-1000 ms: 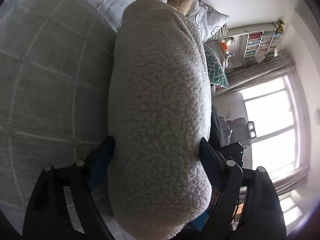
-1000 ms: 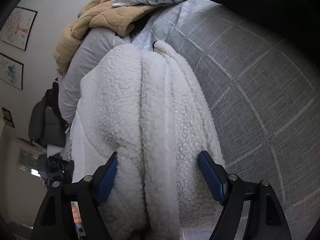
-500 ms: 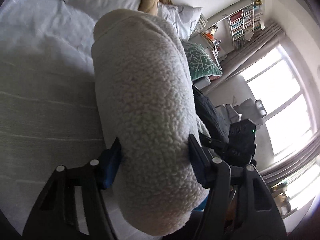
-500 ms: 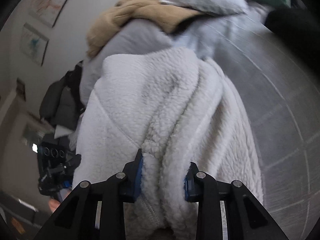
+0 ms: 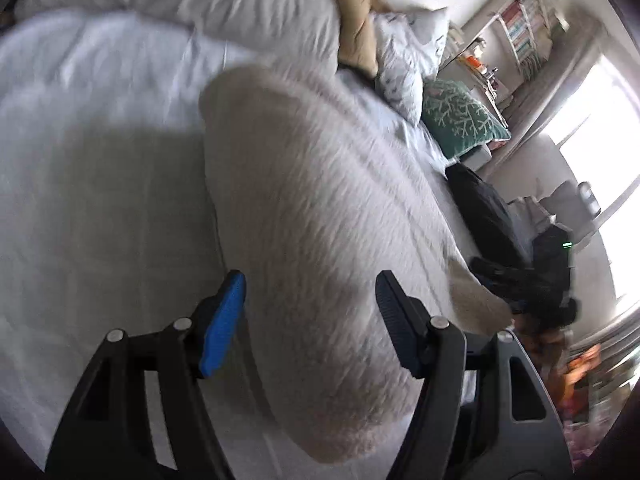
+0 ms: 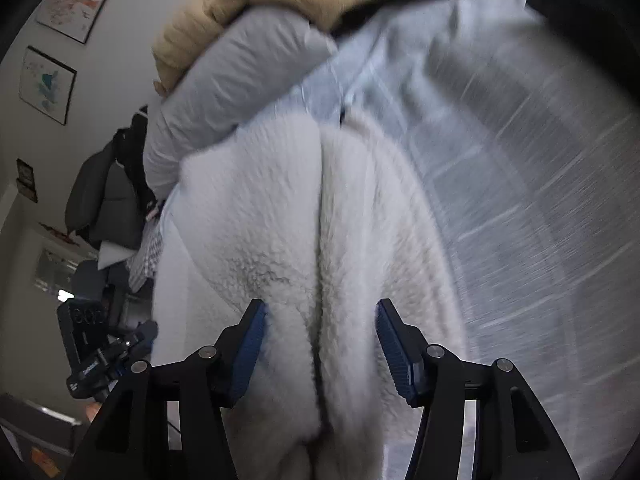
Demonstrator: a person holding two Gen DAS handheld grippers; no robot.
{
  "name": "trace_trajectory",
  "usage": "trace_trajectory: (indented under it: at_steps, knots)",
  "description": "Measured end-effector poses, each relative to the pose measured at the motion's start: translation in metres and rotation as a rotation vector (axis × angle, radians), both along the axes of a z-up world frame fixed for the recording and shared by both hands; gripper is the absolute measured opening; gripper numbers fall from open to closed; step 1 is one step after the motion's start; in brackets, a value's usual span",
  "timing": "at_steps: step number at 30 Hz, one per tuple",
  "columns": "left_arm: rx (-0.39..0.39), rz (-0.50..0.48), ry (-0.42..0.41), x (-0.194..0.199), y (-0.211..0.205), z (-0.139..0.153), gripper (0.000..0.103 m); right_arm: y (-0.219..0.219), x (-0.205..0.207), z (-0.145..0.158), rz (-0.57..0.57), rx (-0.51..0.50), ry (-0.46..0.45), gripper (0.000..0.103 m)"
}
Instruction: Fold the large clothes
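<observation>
- My left gripper (image 5: pixel 310 316): fingers apart, straddling the white fleece garment (image 5: pixel 320 220) lying folded on the grey bedspread (image 5: pixel 100 200).
- My right gripper (image 6: pixel 320 340): fingers apart around the garment's bunched end.
- Left view only: teal cushion (image 5: pixel 460 116), window.
- Right view only: framed prints (image 6: pixel 48 84).

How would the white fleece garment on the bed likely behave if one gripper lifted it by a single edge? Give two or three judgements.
The fleece garment would probably flop and unfold, since it lies in soft rounded folds. Its thick, fuzzy pile suggests it is bulky, light for its size, and unlikely to slip on the bedspread.
</observation>
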State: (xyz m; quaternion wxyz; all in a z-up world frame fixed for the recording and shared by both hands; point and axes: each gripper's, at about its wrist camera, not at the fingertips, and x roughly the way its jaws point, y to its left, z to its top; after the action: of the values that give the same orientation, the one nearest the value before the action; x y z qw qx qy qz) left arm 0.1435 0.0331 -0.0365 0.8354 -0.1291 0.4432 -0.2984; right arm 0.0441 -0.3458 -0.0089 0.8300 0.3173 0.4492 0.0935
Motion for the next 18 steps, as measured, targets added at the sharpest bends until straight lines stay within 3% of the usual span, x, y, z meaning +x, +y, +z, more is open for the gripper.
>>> trace_trajectory:
  at_steps: [4, 9, 11, 14, 17, 18]
  knots:
    - [0.002, 0.046, -0.083, 0.020, -0.002, 0.019, 0.067, 0.003, 0.001, 0.050, -0.060, -0.089, -0.099, 0.058]
    - [0.004, 0.103, -0.142, 0.052, -0.012, 0.018, 0.038, 0.056, 0.034, 0.081, -0.028, -0.149, -0.194, 0.058]
    - [0.006, 0.107, -0.149, 0.060, -0.020, 0.014, 0.032, 0.076, 0.056, 0.072, -0.036, -0.165, -0.207, 0.056]
    - [0.012, 0.088, -0.163, 0.067, -0.045, 0.007, 0.032, 0.091, 0.082, 0.046, -0.052, -0.180, -0.203, 0.048]
    - [0.038, 0.063, -0.109, 0.078, -0.070, -0.005, 0.032, 0.080, 0.096, 0.017, -0.114, -0.302, -0.145, 0.046]
    - [0.048, 0.055, -0.084, 0.083, -0.077, -0.008, 0.032, 0.075, 0.098, 0.012, -0.130, -0.335, -0.131, 0.041]
